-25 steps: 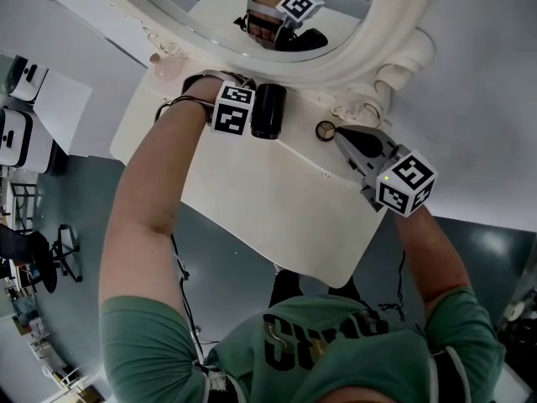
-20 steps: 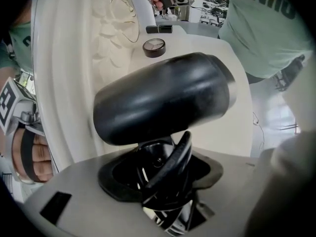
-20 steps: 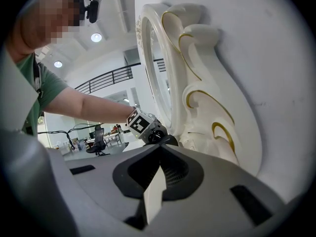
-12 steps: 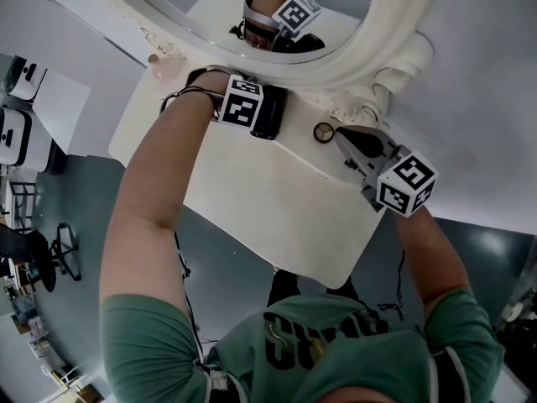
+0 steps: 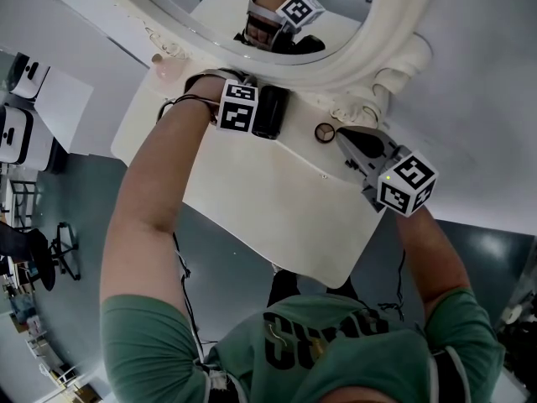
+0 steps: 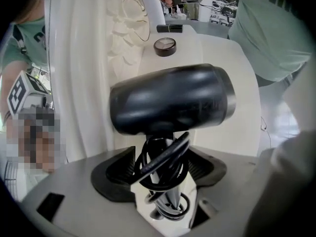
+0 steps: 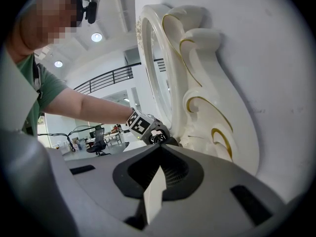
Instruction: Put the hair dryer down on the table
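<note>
The black hair dryer (image 5: 270,112) lies on the white table (image 5: 277,208) against the mirror's base. In the left gripper view its barrel (image 6: 170,100) fills the middle, and its handle (image 6: 163,167), wound with black cord, runs down between the jaws. My left gripper (image 5: 252,114) points steeply down over it. Its jaws (image 6: 160,157) have just been opening and stand apart on either side of the handle, with white table showing below. My right gripper (image 5: 342,137) hovers to the right near the mirror frame, its jaws (image 7: 159,149) meeting at the tip with nothing in them.
An ornate white mirror frame (image 5: 369,49) stands along the table's far side, against a white wall (image 7: 276,58). A small round compact (image 5: 325,131) sits between the two grippers. A pink object (image 5: 168,67) lies at the far left. The table's near edge (image 5: 336,280) drops to the floor.
The left gripper's marker cube shifted a little to the right and back. The hair dryer and the right gripper have stayed where they were.
</note>
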Tool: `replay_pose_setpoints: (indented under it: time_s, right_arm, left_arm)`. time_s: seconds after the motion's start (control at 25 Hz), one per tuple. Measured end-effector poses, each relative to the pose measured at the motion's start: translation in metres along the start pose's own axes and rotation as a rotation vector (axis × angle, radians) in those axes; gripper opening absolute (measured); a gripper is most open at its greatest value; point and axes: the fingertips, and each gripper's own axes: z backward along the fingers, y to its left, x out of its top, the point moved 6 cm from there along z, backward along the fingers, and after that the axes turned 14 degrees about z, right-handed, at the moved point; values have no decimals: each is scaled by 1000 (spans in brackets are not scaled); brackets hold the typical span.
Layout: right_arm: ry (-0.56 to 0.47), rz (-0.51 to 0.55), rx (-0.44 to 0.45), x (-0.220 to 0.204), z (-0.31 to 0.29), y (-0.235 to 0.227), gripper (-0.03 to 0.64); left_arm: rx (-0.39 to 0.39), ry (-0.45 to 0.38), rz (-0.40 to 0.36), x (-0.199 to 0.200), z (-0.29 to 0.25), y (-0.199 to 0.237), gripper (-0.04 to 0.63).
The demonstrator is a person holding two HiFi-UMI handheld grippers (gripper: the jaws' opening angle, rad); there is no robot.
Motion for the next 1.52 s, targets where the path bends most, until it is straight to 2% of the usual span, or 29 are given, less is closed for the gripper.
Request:
replay_pose_setpoints:
  time_s: [0.48, 0.6, 0.72, 0.92, 1.12, 1.32, 1.52]
  right_arm:
    - [2, 19, -3, 6, 6, 13, -5]
    - [2, 24, -2, 10, 9, 19, -6]
    - [2, 36, -9, 19, 15, 24, -6]
    - [-5, 53, -27, 36, 31, 32, -5]
    - [5, 67, -39, 48, 52, 47, -5]
    - [10, 75, -45, 62, 74, 67, -6]
    - [14, 79, -46, 73, 100, 92, -6]
  left_arm:
    - [177, -93, 84, -17, 26, 2, 339]
    - [236, -120, 144, -28, 40, 3, 339]
    - [276, -179, 251, -42, 63, -2, 339]
    - [314, -387, 468, -58, 109, -32, 337]
    - [336, -676, 681, -56, 156, -82, 334]
    - [356, -928, 831, -43, 209, -147, 258]
    - [291, -1169, 1010, -31, 241, -219, 195]
